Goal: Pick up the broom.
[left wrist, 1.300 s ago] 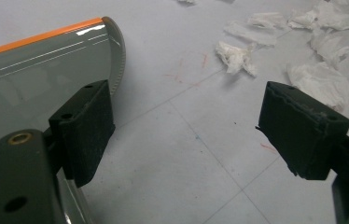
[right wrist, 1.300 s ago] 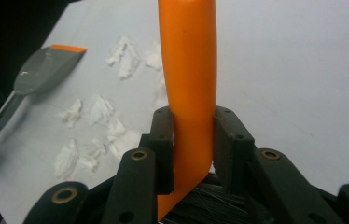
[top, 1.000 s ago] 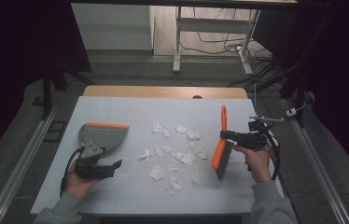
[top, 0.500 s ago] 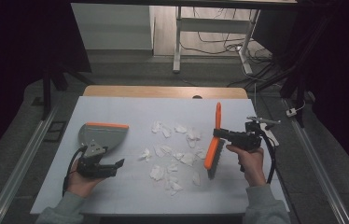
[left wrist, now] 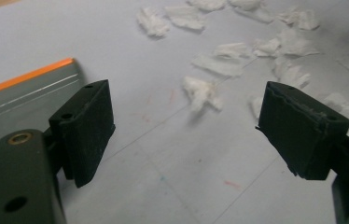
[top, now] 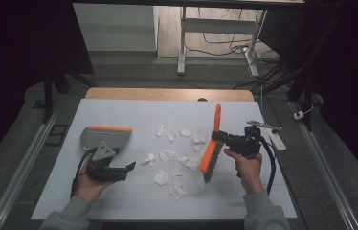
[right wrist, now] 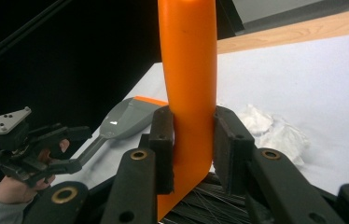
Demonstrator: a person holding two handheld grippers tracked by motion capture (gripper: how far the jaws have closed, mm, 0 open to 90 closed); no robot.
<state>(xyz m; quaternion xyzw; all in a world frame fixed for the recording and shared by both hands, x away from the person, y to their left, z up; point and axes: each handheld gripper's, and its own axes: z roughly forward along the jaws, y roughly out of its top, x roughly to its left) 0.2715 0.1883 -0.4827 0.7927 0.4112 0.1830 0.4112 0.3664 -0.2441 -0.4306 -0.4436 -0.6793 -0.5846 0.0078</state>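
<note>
A brush with an orange handle (top: 217, 117) and dark bristles (top: 209, 168) stands tilted over the white table, its bristles down at the right edge of several torn white paper scraps (top: 167, 155). My right gripper (top: 215, 137) is shut on the handle; in the right gripper view the handle (right wrist: 189, 70) sits squeezed between both pads (right wrist: 163, 144). A grey dustpan with an orange lip (top: 106, 137) lies flat at the left. My left gripper (top: 130, 167) hovers just in front of the dustpan, open, with nothing between its jaws, which point at the paper scraps (left wrist: 201, 92).
The white table top (top: 119, 203) ends in a wooden strip (top: 167, 94) at the back. A small white oblong object (top: 276, 141) lies near the right edge. A metal rail (top: 19, 167) runs along the left side on the floor.
My right gripper has carried the brush to the left, closer to the scraps. The left hand has shifted slightly right, away from the dustpan's handle.
</note>
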